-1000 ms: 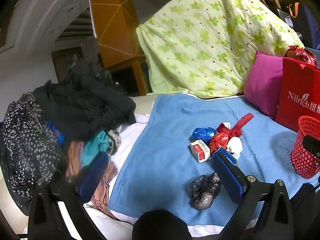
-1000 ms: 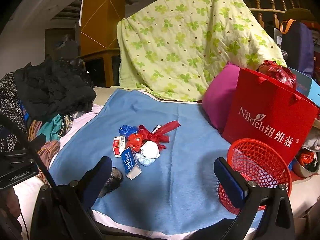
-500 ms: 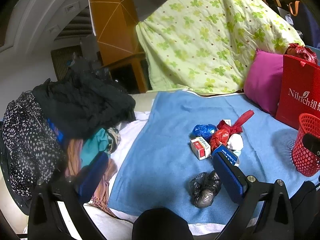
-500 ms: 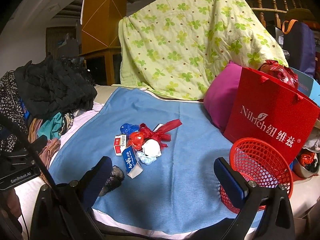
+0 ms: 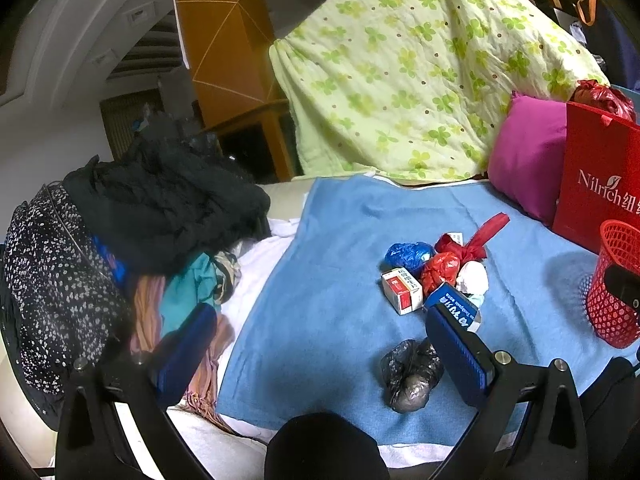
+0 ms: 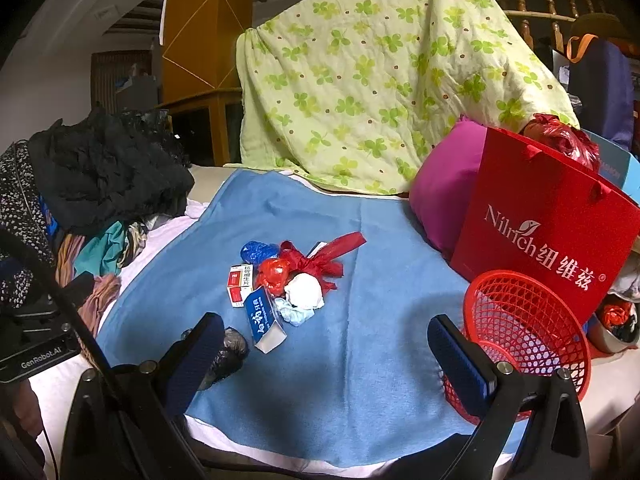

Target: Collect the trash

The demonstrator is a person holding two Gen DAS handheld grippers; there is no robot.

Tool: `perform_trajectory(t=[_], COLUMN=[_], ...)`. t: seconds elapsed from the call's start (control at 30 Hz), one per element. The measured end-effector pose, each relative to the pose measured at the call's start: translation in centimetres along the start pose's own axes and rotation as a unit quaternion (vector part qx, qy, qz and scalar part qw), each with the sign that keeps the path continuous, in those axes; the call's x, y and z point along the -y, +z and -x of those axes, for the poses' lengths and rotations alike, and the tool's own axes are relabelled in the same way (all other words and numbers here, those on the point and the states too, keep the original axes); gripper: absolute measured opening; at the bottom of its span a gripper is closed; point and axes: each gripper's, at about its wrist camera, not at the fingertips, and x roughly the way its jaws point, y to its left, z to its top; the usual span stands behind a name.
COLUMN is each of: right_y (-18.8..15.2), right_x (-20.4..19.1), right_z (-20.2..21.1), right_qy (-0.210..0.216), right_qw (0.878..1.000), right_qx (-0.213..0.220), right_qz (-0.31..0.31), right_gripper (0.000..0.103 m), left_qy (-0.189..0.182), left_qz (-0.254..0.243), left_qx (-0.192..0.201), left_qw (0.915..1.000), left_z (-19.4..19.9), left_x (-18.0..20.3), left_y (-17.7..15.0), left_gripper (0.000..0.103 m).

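A heap of trash lies on the blue blanket (image 5: 320, 288): a blue crumpled wrapper (image 5: 408, 254), red plastic bags (image 5: 442, 266), a white paper ball (image 5: 474, 278), a red-and-white box (image 5: 401, 290), a blue-and-white box (image 6: 264, 318) and a black plastic bag (image 5: 410, 376). A red mesh basket (image 6: 528, 336) stands at the blanket's right edge. My left gripper (image 5: 320, 344) is open above the blanket's near edge, with the black bag just inside its right finger. My right gripper (image 6: 326, 344) is open and holds nothing, between the black bag (image 6: 228, 354) and the basket.
A red paper shopping bag (image 6: 548, 232) and a magenta cushion (image 6: 444, 200) stand behind the basket. A green clover quilt (image 6: 380, 92) is draped at the back. Piled clothes (image 5: 120, 232) fill the left side. Part of the left gripper's body (image 6: 36, 344) shows at the right view's left edge.
Both views have crept slightly closer to the trash heap. Nothing was taken hold of and both grippers stay open.
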Motion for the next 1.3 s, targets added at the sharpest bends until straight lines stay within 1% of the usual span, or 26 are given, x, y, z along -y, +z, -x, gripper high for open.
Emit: perform_trajectory(t=[0.23, 0.43, 0.63, 0.73, 0.83, 0.87, 0.93, 0.97, 1.03, 1.07, 1.1, 1.13, 1.17, 1.2, 1.3], right_y=[0.0, -0.3, -0.6, -1.0, -1.6, -1.8, -2.3, -2.6, -3.1, -3.3, -3.5, -3.7, -3.9, -4.1, -4.5], right_x=[-0.1, -0.2, -0.3, 0.1, 0.6, 0.7, 0.9, 0.8, 0.5, 0.2, 0.1, -0.4, -0.7, -1.3, -2.0], right_z=[-0.4, -1.3, -2.3, -3.4, -5.4, -6.0, -7.9, -9.6, -12.2, -13.5, -14.6, -16.3, -16.9, -18.9, -22.3], right_qy=[0.006, 0.008, 0.012, 0.024, 0.058, 0.065, 0.094, 0.116, 0.139, 0.153, 0.158, 0.177, 0.193, 0.213, 0.245], right_qw=[1.000, 1.000, 0.999, 0.998, 0.996, 0.995, 0.991, 0.987, 0.982, 0.978, 0.975, 0.970, 0.963, 0.954, 0.933], right_qx=[-0.008, -0.028, -0.038, -0.051, -0.067, -0.072, -0.086, -0.098, -0.118, -0.128, -0.141, -0.157, -0.175, -0.196, -0.239], right_qz=[-0.006, -0.006, -0.002, -0.003, -0.021, -0.025, -0.039, -0.046, -0.056, -0.064, -0.060, -0.062, -0.074, -0.082, -0.113], right_gripper=[0.103, 0.103, 0.103, 0.103, 0.103, 0.103, 0.103, 0.103, 0.103, 0.101, 0.097, 0.094, 0.087, 0.083, 0.083], left_qy=[-0.001, -0.001, -0.002, -0.015, -0.031, -0.043, -0.063, -0.074, -0.099, -0.111, -0.123, -0.137, -0.153, -0.163, -0.189], left_qz=[-0.001, 0.000, 0.001, 0.005, 0.009, 0.011, 0.011, 0.012, 0.018, 0.021, 0.022, 0.022, 0.022, 0.022, 0.023], left_qx=[-0.007, -0.017, -0.027, -0.040, -0.061, -0.071, -0.091, -0.100, -0.118, -0.124, -0.129, -0.132, -0.138, -0.143, -0.164], left_qw=[1.0000, 0.9998, 0.9996, 0.9991, 0.9976, 0.9965, 0.9938, 0.9921, 0.9880, 0.9859, 0.9837, 0.9815, 0.9784, 0.9759, 0.9680], left_z=[-0.5, -1.2, -1.9, -2.8, -4.3, -5.0, -6.2, -6.7, -7.7, -8.1, -8.4, -8.7, -9.1, -9.5, -10.9], left_x=[-0.1, -0.1, -0.2, -0.3, -0.5, -0.5, -0.5, -0.4, -0.3, -0.1, -0.1, 0.1, 0.3, 0.5, 1.1], left_y=[-0.2, -0.5, -0.9, -1.4, -2.2, -2.6, -3.5, -3.8, -4.4, -4.6, -4.9, -5.1, -5.3, -5.4, -5.9], left_gripper=[0.103, 0.103, 0.103, 0.103, 0.103, 0.103, 0.103, 0.103, 0.103, 0.103, 0.103, 0.103, 0.103, 0.103, 0.103])
